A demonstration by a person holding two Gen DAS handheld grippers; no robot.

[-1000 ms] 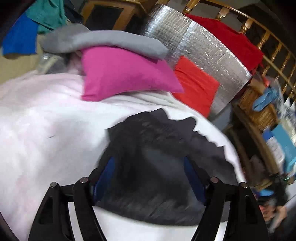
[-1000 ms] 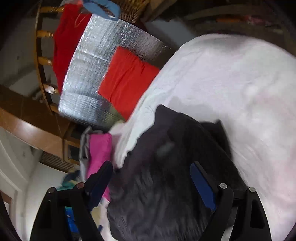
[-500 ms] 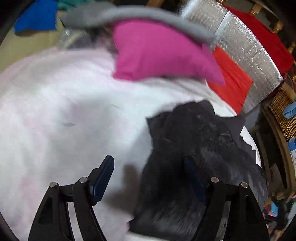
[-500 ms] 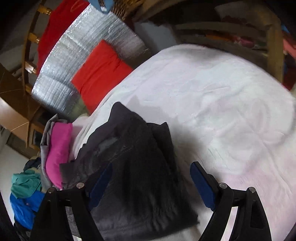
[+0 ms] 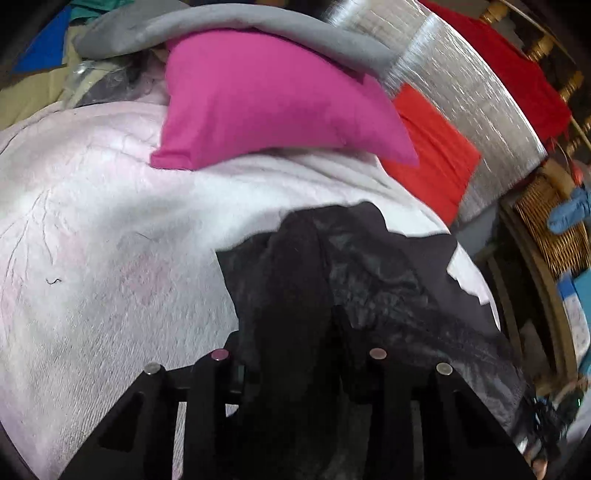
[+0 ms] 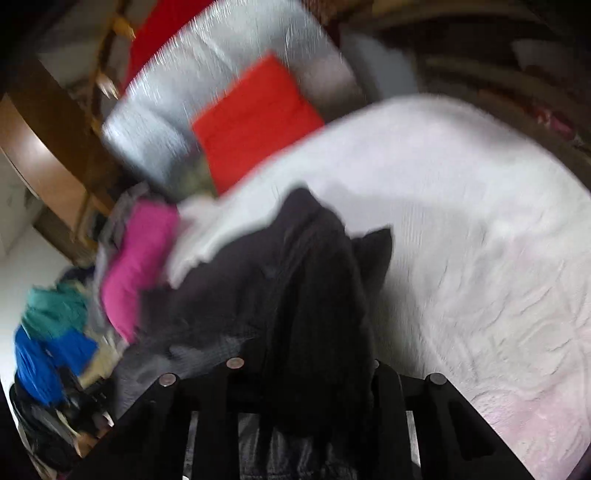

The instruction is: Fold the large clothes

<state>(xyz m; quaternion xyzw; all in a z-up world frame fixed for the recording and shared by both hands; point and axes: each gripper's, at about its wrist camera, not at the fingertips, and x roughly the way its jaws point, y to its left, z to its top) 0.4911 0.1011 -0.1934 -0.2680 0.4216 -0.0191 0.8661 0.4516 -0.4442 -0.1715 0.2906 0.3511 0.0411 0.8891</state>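
Both pairs of jaws have just been closing, and we see each one now pinched on bunched folds of the black garment (image 5: 369,288): the left gripper (image 5: 299,354) at the bottom centre of its frame, the right gripper (image 6: 303,369) likewise in its own (blurred) view. Fabric hides the pads themselves. We find the garment crumpled in the lower middle of both frames, lying on the white bedspread (image 5: 110,258), which fills the left half of the left view and the right half of the right view. Toward the top of the left frame sits a pink folded cloth (image 5: 258,103) under a grey one (image 5: 221,29), with a red cloth (image 5: 432,162) against a silver padded panel (image 5: 461,96) at upper right.
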